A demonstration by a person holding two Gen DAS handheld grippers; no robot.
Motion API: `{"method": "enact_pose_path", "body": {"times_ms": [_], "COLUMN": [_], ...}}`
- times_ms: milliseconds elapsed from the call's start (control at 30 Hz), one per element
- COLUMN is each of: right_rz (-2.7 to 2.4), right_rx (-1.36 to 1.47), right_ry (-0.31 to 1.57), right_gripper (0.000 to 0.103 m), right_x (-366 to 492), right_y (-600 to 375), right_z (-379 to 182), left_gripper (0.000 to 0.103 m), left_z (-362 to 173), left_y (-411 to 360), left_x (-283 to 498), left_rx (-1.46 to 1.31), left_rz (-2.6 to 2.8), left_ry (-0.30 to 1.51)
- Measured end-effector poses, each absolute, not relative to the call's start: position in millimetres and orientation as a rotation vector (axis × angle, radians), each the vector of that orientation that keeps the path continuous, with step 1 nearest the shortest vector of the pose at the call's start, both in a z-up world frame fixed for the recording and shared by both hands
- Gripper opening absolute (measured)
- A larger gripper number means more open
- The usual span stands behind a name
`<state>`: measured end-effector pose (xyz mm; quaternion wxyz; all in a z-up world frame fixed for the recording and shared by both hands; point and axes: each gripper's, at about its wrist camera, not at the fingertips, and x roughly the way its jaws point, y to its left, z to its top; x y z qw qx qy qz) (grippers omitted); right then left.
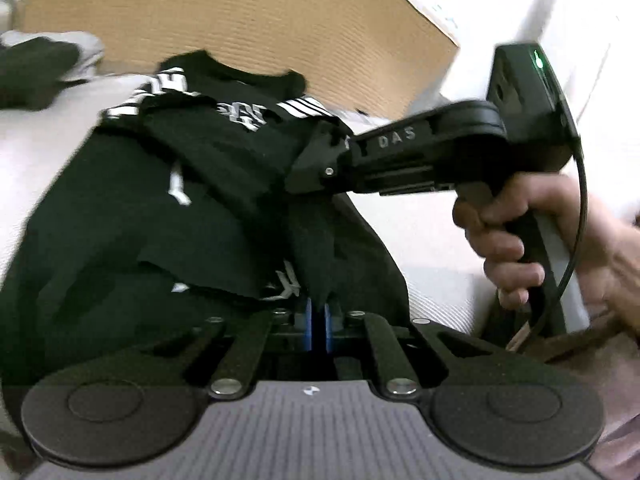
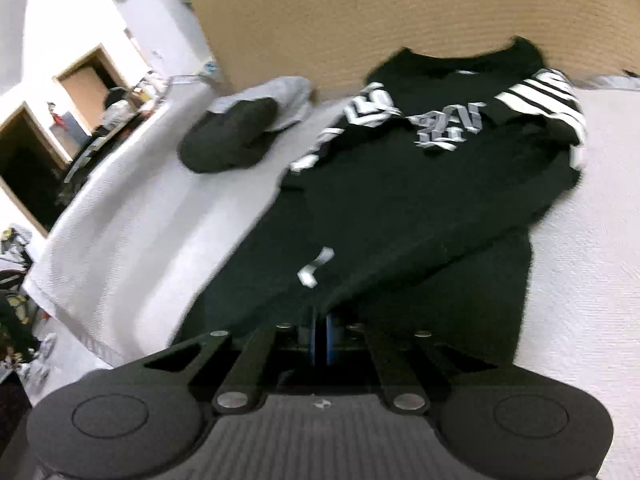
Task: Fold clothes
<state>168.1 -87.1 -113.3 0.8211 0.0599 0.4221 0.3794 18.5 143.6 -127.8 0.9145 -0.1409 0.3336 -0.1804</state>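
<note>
My left hand-held gripper point(image 1: 318, 322) is pinched tight on the hem of the black shirt point(image 1: 160, 216); my right hand-held gripper point(image 2: 322, 338) is likewise clamped on black fabric. The shirt point(image 2: 420, 208) lies spread over the white bed point(image 2: 140, 232), collar toward the tan headboard point(image 2: 400, 16); a folded dark garment point(image 2: 236, 140) sits beside it.

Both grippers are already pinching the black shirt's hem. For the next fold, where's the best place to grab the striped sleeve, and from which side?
Probably the cuff end of the striped sleeve, from the shirt's outer right side. It is folded in over the black shirt, so its striped edge lies on top, next to the bare white bedsheet. The left gripper and right gripper are both clamped on fabric now.
</note>
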Motion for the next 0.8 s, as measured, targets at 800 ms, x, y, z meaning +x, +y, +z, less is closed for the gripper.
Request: {"method": "enact_pose_path", "body": {"times_ms": [800], "right_rz": [0.997], "right_rx": [-0.098], "right_ry": [1.011], "right_gripper": [0.016], "right_x": [147], "right_y": [79], "right_z": [-141], "left_gripper": [0.018], "left_z": [-149], "left_y": [264], "left_x": [3], "left_rx": [-0.195], "left_rz": [-0.101], "left_ry": [0.95]}}
